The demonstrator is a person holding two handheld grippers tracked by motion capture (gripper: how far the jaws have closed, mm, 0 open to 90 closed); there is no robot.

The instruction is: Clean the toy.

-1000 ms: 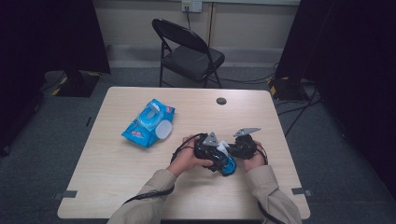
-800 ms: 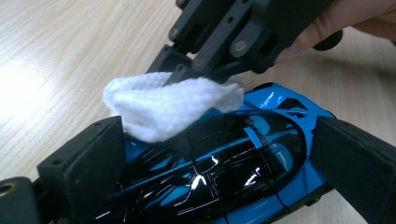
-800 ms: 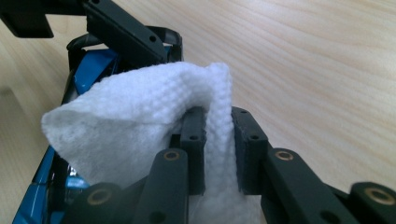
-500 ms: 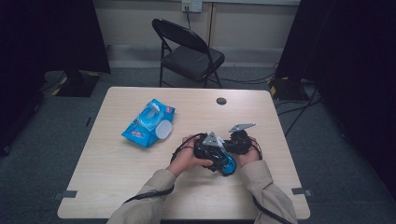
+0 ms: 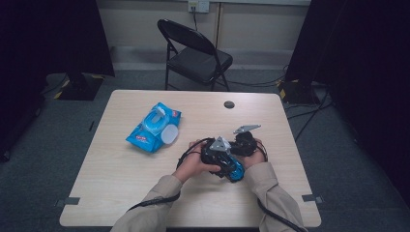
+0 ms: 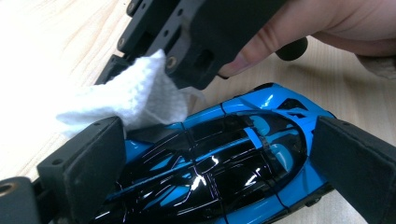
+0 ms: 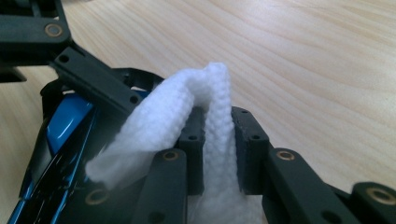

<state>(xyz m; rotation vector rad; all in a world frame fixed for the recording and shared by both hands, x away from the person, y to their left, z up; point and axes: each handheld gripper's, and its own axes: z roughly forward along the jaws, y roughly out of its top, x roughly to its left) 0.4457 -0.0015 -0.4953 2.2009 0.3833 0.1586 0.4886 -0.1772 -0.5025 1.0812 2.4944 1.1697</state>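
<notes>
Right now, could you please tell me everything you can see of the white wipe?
The white wipe is a soft, woven-looking cloth with a fine knitted texture, folded and bunched into a thick wad. The right tongs are shut on it, its fold rising between the two jaws and a loose flap spilling out to one side. In the left gripper view that flap rests against the end of the glossy blue and black toy car, which sits between the jaws of the left tongs above the wooden table.

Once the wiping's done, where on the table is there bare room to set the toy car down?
Bare wood lies along the table front-left, below the wipes pack, and on the far right past the small dark disc. It is crowded mid-right, where the left gripper clamps the blue car and the right gripper pinches the white wipe.
</notes>
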